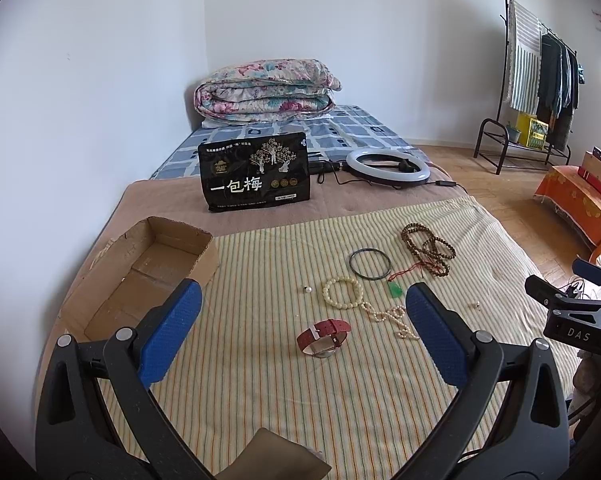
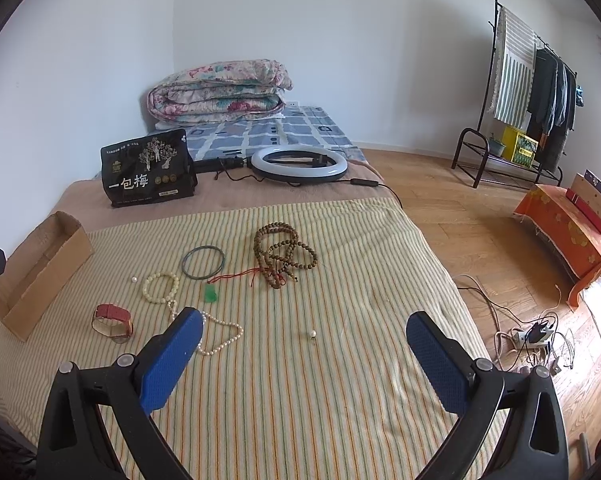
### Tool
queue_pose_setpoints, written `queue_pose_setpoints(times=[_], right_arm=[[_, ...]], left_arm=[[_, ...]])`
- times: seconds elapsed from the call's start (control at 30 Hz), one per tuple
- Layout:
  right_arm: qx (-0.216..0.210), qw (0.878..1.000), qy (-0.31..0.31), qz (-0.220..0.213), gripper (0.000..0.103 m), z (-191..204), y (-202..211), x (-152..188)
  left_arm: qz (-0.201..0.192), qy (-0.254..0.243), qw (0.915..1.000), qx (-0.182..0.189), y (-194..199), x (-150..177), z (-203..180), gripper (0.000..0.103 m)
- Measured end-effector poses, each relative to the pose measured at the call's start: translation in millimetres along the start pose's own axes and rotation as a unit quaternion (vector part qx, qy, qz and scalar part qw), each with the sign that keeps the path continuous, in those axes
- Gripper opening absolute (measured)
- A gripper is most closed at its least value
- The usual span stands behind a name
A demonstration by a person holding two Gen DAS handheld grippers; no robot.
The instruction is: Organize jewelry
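- On the far left sits the cardboard box point(image 1: 148, 264), open on top and with nothing in it that I can see. I think the jewelry should go in there. Its walls are thin, so if I bump it, it may slide or tip.
- Next comes the red watch point(image 1: 323, 337), lying on the striped cloth point(image 1: 260, 380), with the tiny pearl point(image 1: 308, 289) farther back. That pearl is so small it could roll away or slip from my tongs.
- Then the cream bead bracelet point(image 1: 342, 293), with the pearl string point(image 1: 388, 316) just beside it, maybe touching. If I lift one, the other may drag along.
- The dark bangle point(image 1: 370, 263), the green pendant point(image 1: 394, 290) on its red cord, and the brown bead pile point(image 1: 428, 248) lie close together. The cord runs up to the beads, so they could snag.
- My left gripper point(image 1: 302, 318) is wide apart, up above the cloth, holding nothing.
- My right gripper point(image 2: 304, 344) is wide apart too, holding nothing. Another small pearl point(image 2: 312, 334) lies between its tips.
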State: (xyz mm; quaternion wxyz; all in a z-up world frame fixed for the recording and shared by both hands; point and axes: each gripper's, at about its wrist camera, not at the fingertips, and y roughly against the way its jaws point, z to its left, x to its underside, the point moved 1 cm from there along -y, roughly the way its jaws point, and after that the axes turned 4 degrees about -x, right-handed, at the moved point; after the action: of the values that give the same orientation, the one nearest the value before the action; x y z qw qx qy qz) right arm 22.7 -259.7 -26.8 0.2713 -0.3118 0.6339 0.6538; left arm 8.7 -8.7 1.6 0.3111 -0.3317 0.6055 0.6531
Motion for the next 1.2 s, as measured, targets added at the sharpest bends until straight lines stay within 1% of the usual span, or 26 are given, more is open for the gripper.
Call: queue_pose_setpoints(times=[1.2], right_arm=[[-0.002, 1.000, 0.000, 0.005, 0.103, 2.3, -2.0, -1.0]], left_arm=[[-0.002, 0.002, 1.0000, 0.001, -0.3, -5.0, 0.0, 0.103]])
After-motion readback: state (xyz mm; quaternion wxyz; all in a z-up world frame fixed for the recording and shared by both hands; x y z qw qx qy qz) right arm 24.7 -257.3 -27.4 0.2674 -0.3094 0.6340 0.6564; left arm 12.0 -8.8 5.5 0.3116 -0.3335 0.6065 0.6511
